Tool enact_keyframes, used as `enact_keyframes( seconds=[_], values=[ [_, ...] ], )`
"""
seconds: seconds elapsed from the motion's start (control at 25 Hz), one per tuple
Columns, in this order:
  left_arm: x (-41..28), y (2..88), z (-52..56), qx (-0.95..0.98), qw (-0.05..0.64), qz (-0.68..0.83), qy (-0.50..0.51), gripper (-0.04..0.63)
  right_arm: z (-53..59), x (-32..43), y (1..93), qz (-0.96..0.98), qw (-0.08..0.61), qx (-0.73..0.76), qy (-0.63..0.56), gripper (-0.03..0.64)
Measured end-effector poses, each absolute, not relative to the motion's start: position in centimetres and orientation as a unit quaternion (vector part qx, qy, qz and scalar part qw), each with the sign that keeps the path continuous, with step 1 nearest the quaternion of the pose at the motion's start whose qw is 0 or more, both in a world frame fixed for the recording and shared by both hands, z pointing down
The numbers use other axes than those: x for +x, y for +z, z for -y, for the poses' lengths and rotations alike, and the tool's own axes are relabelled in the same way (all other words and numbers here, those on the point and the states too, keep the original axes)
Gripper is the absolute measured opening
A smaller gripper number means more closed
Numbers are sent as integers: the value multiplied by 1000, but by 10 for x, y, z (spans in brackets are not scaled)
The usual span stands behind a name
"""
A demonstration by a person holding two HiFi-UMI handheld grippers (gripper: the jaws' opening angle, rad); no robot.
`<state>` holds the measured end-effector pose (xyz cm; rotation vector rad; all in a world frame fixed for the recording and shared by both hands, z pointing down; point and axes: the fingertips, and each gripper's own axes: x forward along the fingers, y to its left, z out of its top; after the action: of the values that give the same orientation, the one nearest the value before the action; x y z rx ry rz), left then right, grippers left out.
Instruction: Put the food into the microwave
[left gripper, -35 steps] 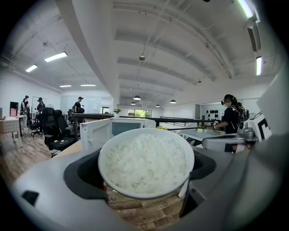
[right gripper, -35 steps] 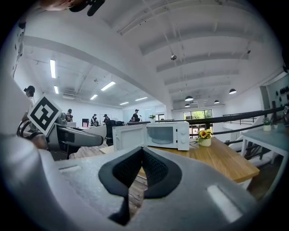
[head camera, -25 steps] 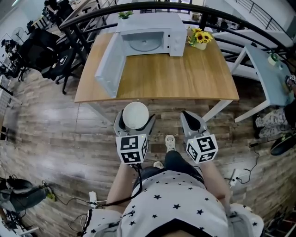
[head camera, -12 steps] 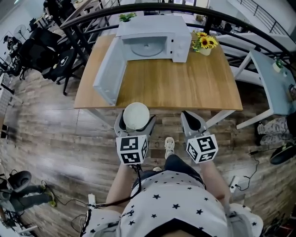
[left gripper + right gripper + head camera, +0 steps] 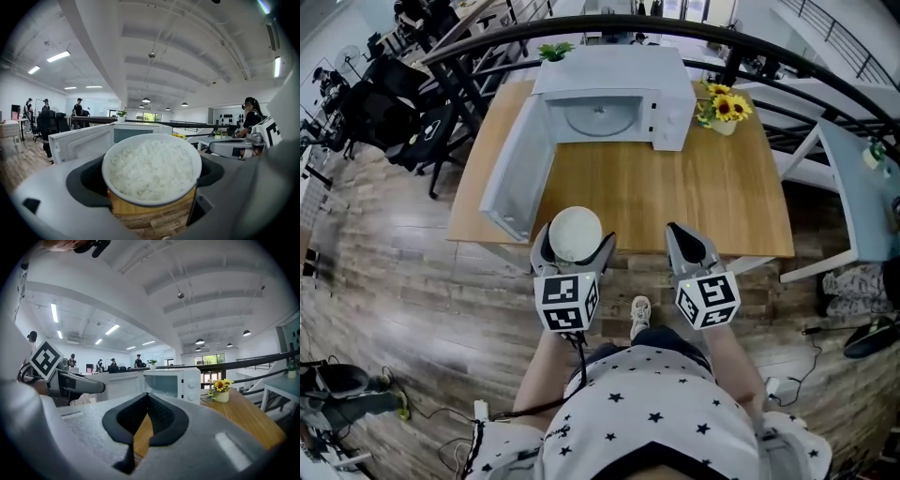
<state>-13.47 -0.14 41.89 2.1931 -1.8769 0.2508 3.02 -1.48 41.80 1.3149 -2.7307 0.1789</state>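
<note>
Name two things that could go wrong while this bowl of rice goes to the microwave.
1. The bowl of rice is filled near its rim and gripped only by the left gripper; a tilt could spill it.
2. The open microwave door juts toward that side, so the bowl might knock it.

floor (image 5: pixel 412 281): wood planks | table (image 5: pixel 675 197): wooden | ceiling (image 5: pixel 154 37): white, strip lights (image 5: pixel 58 56) | chairs (image 5: pixel 384 103): black

The microwave (image 5: pixel 614 84) sits on the far side of the table (image 5: pixel 675 197), with its door (image 5: pixel 511 169) swung out to its left. The sunflower pot (image 5: pixel 724 108) is just right of the microwave, and the small plant (image 5: pixel 555 52) is behind its left corner. Well in front of the microwave, by the near table edge, the bowl of rice (image 5: pixel 575 232) sits in the left gripper (image 5: pixel 573 246). The right gripper (image 5: pixel 686 236) is in front of the microwave's right end.
</note>
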Motion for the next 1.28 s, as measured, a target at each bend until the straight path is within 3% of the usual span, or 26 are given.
enact_keyframes(
  seconds=[1.28],
  values=[
    [-112, 416, 187, 717, 127, 681, 82, 509, 175, 56, 421, 926, 68, 367, 48, 5]
  ],
)
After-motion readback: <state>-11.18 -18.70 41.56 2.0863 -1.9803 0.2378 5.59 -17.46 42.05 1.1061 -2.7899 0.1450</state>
